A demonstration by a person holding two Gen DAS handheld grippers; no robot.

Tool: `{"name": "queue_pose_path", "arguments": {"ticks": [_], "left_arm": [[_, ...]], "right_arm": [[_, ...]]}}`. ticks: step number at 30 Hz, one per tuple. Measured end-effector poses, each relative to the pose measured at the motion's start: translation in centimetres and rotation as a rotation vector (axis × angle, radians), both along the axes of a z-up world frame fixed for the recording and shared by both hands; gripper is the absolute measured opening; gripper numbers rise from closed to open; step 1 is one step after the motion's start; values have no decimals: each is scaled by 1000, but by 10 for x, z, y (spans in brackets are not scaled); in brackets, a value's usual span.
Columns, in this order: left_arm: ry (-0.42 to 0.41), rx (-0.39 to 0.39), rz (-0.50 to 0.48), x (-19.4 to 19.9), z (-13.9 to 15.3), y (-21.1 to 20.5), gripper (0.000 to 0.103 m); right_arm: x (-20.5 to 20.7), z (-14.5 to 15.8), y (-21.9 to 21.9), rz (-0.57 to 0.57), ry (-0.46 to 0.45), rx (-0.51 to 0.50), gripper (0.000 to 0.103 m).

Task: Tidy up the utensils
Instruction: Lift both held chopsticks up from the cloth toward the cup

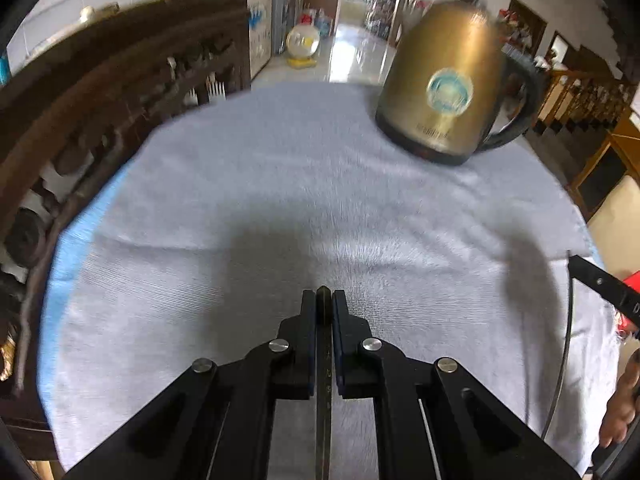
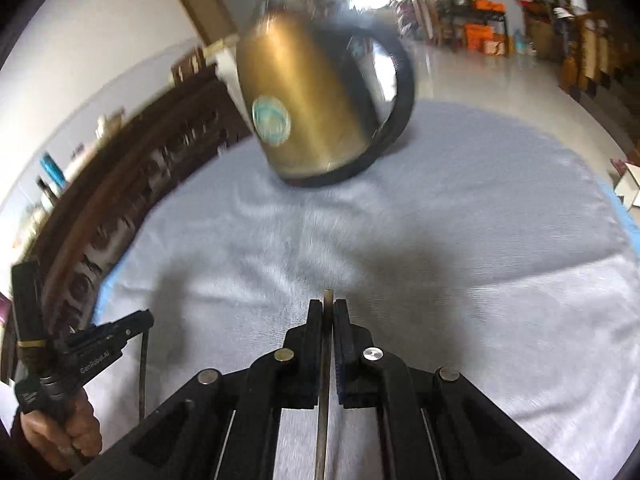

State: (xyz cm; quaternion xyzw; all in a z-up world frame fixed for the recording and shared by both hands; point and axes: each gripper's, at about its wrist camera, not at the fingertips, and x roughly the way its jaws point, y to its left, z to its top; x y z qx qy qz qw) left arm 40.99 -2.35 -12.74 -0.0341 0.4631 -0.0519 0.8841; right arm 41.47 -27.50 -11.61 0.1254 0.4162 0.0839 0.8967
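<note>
Now your left gripper (image 1: 324, 304) clamps dark chopstick (image 1: 323, 400); right gripper (image 2: 328, 312) clamps pale chopstick (image 2: 323, 400); kettle (image 1: 444, 84) near table's far edge.

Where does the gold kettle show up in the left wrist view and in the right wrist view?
Left wrist view: the kettle stands upper right, its black handle pointing right.
Right wrist view: the kettle stands top centre, tilted by the lens, its handle to the right.
Shared landmark: the grey cloth beneath it.
</note>
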Motion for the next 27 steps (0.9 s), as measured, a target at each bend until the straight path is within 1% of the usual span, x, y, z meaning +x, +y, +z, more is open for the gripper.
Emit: {"name": "queue_pose_path", "arguments": {"ticks": [5, 8, 9, 14, 15, 17, 22, 24, 27], "left_arm": [[-125, -2, 10, -39, 47, 21, 7], [-201, -11, 31, -66, 77, 43, 7], [-214, -12, 34, -73, 82, 45, 7], [-331, -21, 47, -129, 123, 63, 7], [-346, -22, 49, -135, 127, 63, 7], [-388, -30, 58, -159, 139, 67, 7], [-453, -52, 48, -204, 166, 74, 7], [-473, -57, 35, -218, 177, 74, 7], [-505, -69, 9, -237, 195, 72, 7]], "right_arm": [[-60, 49, -18, -60, -156, 40, 6], [-104, 80, -26, -96, -248, 42, 6], [-121, 91, -28, -109, -284, 49, 6], [-190, 128, -26, -166, -422, 57, 6], [-205, 135, -25, -181, -454, 50, 6], [-229, 146, -22, -207, -503, 31, 6], [-281, 174, -17, -261, -601, 0, 6], [-296, 183, -14, -268, -626, -11, 5], [-311, 196, -8, -260, -638, -27, 5]]}}
